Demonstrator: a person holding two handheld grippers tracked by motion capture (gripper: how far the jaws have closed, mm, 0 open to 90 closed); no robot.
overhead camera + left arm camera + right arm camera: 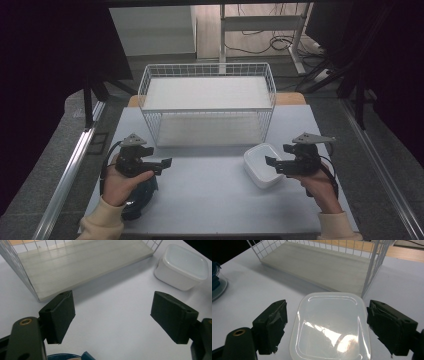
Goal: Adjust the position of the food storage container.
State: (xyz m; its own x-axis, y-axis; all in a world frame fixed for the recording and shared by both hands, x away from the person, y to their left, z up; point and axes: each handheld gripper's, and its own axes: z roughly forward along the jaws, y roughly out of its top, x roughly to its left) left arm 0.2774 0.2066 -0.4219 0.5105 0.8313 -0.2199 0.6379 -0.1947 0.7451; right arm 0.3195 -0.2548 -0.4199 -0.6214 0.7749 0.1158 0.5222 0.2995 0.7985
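R hand-held gripper (274, 164) hovers at the right side of the worktop (210, 200), w/ its jaws spread wide over a white lidded plastic container (262, 165). In the right gripper view the container (330, 327) sits between the two black pads, a gap on each side; pads not touching it, nothing gripped. Lid is translucent, glossy, rounded corners, light glare near its lower right.

L hand-held gripper (162, 164) is held over the left-centre of the worktop, jaws also wide apart & empty. In the left gripper view only bare worktop (112, 322) lies between the pads; the container (181, 267) is farther off at upper right, well apart from this gripper. L hand (120, 182) wraps the gripper body; under it a dark blue round object (141, 197) rests on the worktop near the front-left edge, partly hidden, can't tell what it is. A sliver of it shows at the bottom of the left gripper view (67, 356) & at the left edge of the right gripper view (216, 281).

Behind both grippers, at the back-centre of the worktop, stands a white wire basket rack (207, 70) w/ a pale board as its lower shelf (210, 131) & another on top. Container sits just in front of the rack's front-right corner, near but apart. R hand (320, 187) & cream sleeves come in from the bottom edge.
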